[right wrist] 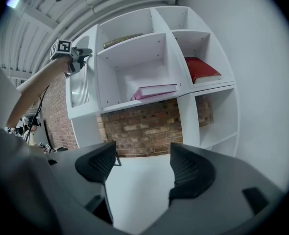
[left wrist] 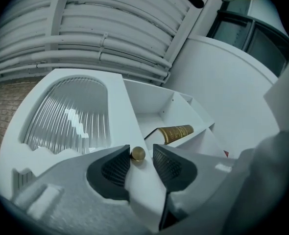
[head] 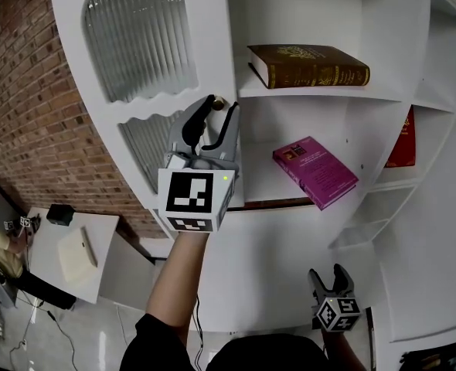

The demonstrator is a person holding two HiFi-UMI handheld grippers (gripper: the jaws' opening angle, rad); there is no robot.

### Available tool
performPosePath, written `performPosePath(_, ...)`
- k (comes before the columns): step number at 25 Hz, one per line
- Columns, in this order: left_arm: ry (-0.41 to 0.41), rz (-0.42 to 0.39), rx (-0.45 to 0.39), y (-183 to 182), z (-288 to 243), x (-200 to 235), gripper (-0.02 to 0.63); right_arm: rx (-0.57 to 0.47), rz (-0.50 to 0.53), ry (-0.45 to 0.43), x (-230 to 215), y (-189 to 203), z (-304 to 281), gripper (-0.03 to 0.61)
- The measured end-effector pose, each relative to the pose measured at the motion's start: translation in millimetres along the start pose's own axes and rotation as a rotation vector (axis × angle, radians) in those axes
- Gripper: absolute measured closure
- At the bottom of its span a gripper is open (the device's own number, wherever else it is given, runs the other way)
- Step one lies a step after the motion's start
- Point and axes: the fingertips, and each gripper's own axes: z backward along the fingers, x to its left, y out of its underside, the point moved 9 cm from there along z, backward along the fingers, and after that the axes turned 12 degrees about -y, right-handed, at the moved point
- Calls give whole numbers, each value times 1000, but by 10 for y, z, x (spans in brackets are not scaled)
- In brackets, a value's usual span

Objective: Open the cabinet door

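The white cabinet door (head: 139, 45) has an arched ribbed-glass panel and a small brass knob (head: 220, 103) on its right edge. It stands swung out from the shelves, its edge toward me. My left gripper (head: 220, 107) is raised to that edge with the knob (left wrist: 138, 153) between its jaws. The left pad (left wrist: 116, 169) touches the knob, while a narrow gap shows at the right pad (left wrist: 168, 164). My right gripper (head: 326, 275) hangs low by the white wall, open with nothing in it (right wrist: 142, 158). From there the left gripper (right wrist: 81, 54) shows at the door (right wrist: 78, 87).
The open shelves hold a brown book (head: 309, 66) above, a magenta book (head: 315, 171) below and a red book (head: 402, 141) to the right. A brick wall (head: 27, 107) runs along the left. A white table (head: 73, 253) stands at the lower left.
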Motion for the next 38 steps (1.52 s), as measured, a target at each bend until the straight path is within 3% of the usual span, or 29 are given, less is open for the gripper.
performPosePath(3,-23,-21,-9,-1,-23,31,517,-17,10,-9,22,-52,-21,236)
performPosePath(10,12,23,-20,-14,19,74,518,-43,29,-99,152,-124,-228,236)
performPosePath(19,35,61,-8,-93,142,99,520,-123,113,-367,574,-542,-841,241)
performPosePath(23,35,56,-4,-125,196,94,522,-102,133,-548,744,-698,-1187,267)
performPosePath(26,21,28,5,-141,210,81,523,-79,166,-635,853,-776,-1467,282)
performPosePath(30,6,87,22,-130,212,62,523,-64,207,-707,963,-859,-1761,298)
performPosePath(33,-15,126,30,-127,237,63,523,-65,213,-755,1044,-892,-1920,385)
performPosePath(38,-37,154,48,-153,255,22,525,-63,219,-768,1072,-951,-2039,390)
